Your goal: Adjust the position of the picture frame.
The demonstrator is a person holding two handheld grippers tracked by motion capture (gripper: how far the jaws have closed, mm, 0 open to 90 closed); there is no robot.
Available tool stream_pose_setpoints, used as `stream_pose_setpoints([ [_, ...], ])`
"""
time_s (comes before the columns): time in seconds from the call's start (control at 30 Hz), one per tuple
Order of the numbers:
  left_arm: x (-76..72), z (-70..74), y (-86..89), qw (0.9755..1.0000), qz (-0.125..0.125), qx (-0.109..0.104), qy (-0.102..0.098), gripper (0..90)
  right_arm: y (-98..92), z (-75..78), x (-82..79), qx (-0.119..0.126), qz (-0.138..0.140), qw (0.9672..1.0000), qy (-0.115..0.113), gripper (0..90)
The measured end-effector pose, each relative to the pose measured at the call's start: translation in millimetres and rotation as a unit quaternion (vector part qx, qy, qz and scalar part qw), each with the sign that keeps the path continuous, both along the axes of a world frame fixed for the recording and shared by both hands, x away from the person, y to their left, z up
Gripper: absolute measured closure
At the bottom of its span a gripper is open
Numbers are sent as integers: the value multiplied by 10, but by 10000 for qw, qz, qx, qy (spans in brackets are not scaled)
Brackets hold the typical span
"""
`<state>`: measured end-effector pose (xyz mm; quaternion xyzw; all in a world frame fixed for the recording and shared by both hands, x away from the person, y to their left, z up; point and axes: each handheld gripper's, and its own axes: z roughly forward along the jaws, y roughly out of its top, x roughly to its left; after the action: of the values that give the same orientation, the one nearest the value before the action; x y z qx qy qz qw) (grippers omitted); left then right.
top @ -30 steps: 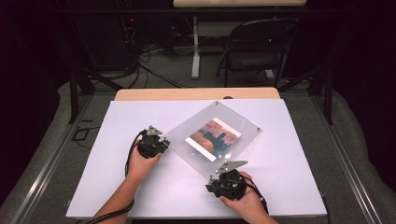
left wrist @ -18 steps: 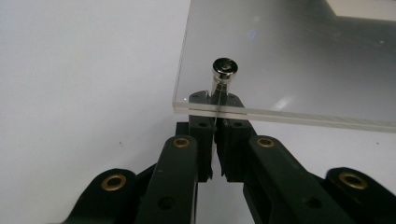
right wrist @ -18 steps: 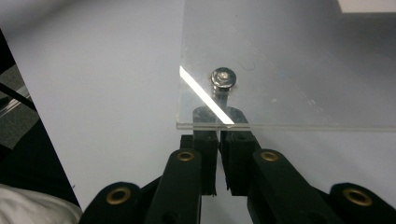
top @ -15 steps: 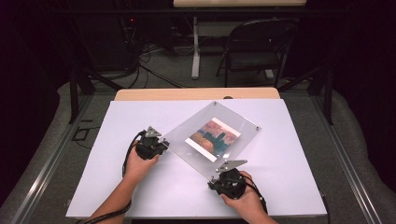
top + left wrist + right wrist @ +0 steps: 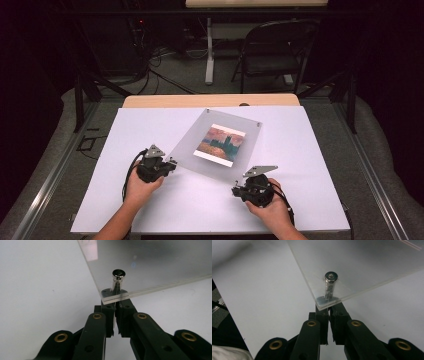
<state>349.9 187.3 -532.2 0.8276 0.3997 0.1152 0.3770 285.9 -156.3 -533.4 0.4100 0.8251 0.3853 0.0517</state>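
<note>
Near the middle of the high view a clear acrylic frame [image 5: 220, 145] sits turned like a diamond over the white table [image 5: 310, 150], with a small painted print [image 5: 220, 145] sandwiched at its centre. Each gripper takes one near corner, apparently so the sheet can be lifted or shifted level without touching the print. At lower left, the left gripper [image 5: 170, 164] has its jaws pressed together at the frame's left corner; in the left gripper view they pinch just under the corner, at the foot of a polished metal standoff [image 5: 118, 280]. At lower centre, the right gripper [image 5: 235, 190] meets the bottom corner, and its jaws have just been closing; in the right gripper view they are drawn tight beneath a matching standoff [image 5: 330, 285]. The frame looks to be two smooth, hard, glossy sheets with sharp square edges, likely slippery. The standoffs are small shiny cylinders; the jaws are matte black with brass rivets.
</note>
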Motion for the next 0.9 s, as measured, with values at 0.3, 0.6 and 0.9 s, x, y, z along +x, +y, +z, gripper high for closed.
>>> stream_pose_setpoints([
  [0.3,-219,23,-93,9996,-181,-187,133,856,-213,26,110,-49,-404,9992,-59,857],
  [0.6,-206,15,-209,9994,-143,-220,243,855,-326,10,285,-99,-687,9975,-160,857],
  [0.9,-36,-24,-174,9994,46,-205,271,855,-249,-10,472,-133,-776,9966,-243,857],
])
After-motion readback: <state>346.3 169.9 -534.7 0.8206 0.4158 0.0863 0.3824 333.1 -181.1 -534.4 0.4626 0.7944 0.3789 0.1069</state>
